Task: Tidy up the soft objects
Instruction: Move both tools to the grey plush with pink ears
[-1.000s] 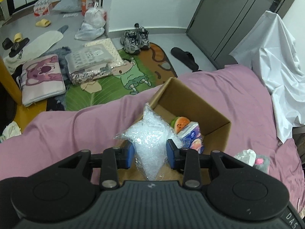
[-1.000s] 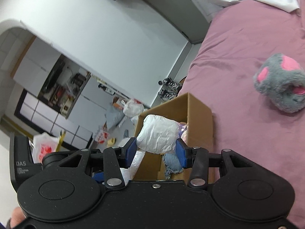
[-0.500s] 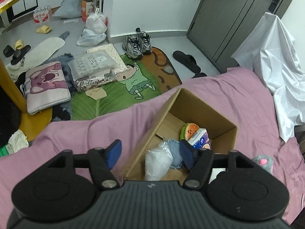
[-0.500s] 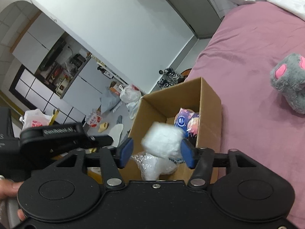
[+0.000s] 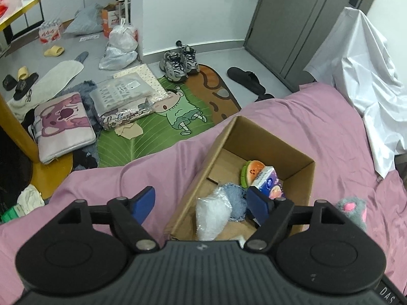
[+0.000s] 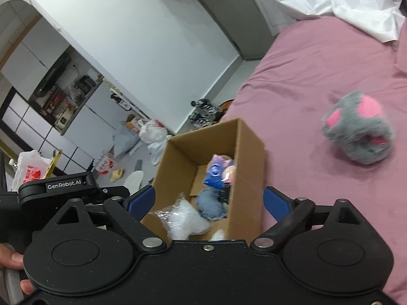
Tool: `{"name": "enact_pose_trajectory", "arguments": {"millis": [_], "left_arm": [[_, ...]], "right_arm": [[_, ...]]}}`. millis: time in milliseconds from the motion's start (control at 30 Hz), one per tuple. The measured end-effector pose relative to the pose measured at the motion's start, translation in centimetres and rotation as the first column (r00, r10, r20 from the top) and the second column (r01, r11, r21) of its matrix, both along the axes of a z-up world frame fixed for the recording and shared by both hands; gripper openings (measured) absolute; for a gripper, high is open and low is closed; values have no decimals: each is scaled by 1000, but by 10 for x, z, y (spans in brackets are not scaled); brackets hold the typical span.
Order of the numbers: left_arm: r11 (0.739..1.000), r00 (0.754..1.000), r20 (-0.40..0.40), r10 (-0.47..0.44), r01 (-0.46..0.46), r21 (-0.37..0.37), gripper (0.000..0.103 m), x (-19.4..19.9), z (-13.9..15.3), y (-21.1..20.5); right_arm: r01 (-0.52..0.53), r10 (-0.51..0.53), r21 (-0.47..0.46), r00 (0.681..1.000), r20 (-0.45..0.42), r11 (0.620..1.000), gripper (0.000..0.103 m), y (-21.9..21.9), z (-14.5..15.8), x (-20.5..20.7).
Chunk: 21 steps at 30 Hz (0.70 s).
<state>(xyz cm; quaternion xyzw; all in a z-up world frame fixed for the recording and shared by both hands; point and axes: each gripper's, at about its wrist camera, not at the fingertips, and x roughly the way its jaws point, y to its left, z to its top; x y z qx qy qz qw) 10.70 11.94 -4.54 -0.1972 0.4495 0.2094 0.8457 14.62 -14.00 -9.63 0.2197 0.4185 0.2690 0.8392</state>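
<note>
An open cardboard box (image 5: pixel 302 175) (image 6: pixel 250 152) stands on the pink bed. Inside lie a clear bag of white stuffing (image 5: pixel 212 212) (image 6: pixel 183 219), a blue denim pad (image 5: pixel 235 199) (image 6: pixel 211 204), a burger plush (image 5: pixel 251 171), a blue tissue pack (image 5: pixel 267 183) (image 6: pixel 216 172) and a white wad (image 6: pixel 218 235) at the near end. My left gripper (image 5: pixel 201 202) is open and empty above the box's near end. My right gripper (image 6: pixel 208 199) is open and empty, jaws wide over the box. A grey and pink plush paw (image 5: pixel 352 212) (image 6: pixel 358 131) lies on the bed right of the box.
A white sheet (image 5: pixel 368 68) drapes at the bed's far right. The floor beyond the bed holds a green cartoon rug (image 5: pixel 162 124), sneakers (image 5: pixel 179 62), a black slipper (image 5: pixel 245 77), a pink cushion (image 5: pixel 63 127) and bags. The left gripper's body (image 6: pixel 68 185) shows left in the right wrist view.
Both grippers opened and let go: the stuffing bag dropped from the left, the white wad from the right, both into the box. Both grippers drew back a little.
</note>
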Motion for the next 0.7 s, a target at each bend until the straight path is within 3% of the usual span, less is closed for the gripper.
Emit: {"name": "enact_pose_trajectory", "arguments": {"millis": [700], "left_arm": [[986, 988, -16, -154, 155, 54, 78, 29, -4, -82]], "right_arm": [[166, -165, 4, 983, -85, 986, 94, -67, -11, 11]]}}
